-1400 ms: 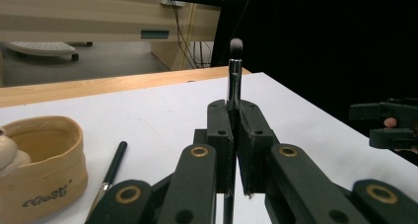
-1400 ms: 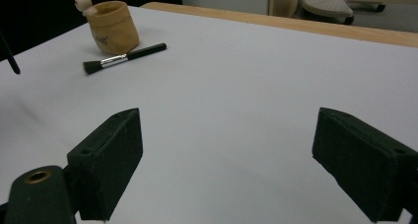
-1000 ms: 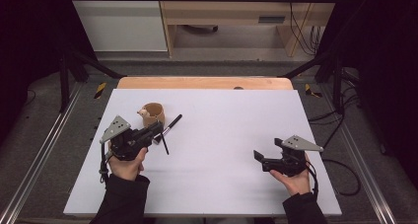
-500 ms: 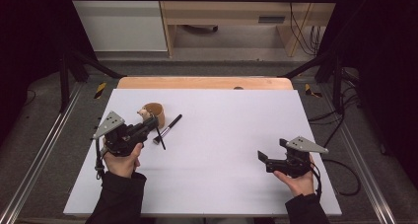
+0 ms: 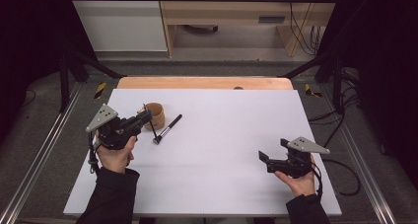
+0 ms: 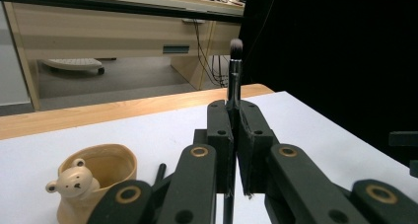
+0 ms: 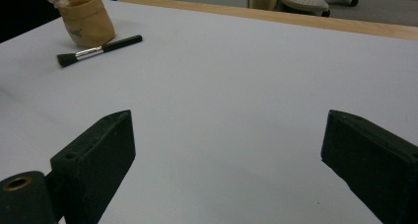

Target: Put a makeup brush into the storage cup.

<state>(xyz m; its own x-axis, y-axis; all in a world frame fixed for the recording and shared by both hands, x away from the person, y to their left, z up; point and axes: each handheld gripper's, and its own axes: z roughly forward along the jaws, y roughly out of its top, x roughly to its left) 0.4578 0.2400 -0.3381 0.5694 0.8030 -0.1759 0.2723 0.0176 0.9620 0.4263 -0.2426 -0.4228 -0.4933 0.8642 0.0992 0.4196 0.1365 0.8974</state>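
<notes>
The left claw [image 5: 144, 116] (clamped on a thin brush [image 6: 233, 81]) has lifted, seemingly toward the cup [image 5: 156, 115]; the right claw [image 5: 272, 156] gapes.

The desk [image 5: 212, 174] is bare across its middle and right part, so a hand could pass freely there. Obstacles stand close together at the left rear: a small bear cup [image 5: 156, 115], and just beside it a black brush [image 5: 167, 129] lying flat on the surface. The left tool [image 5: 143, 116] holds a thin brush [image 6: 233, 81] upright near the cup. Between the two tools the surface is open.
</notes>
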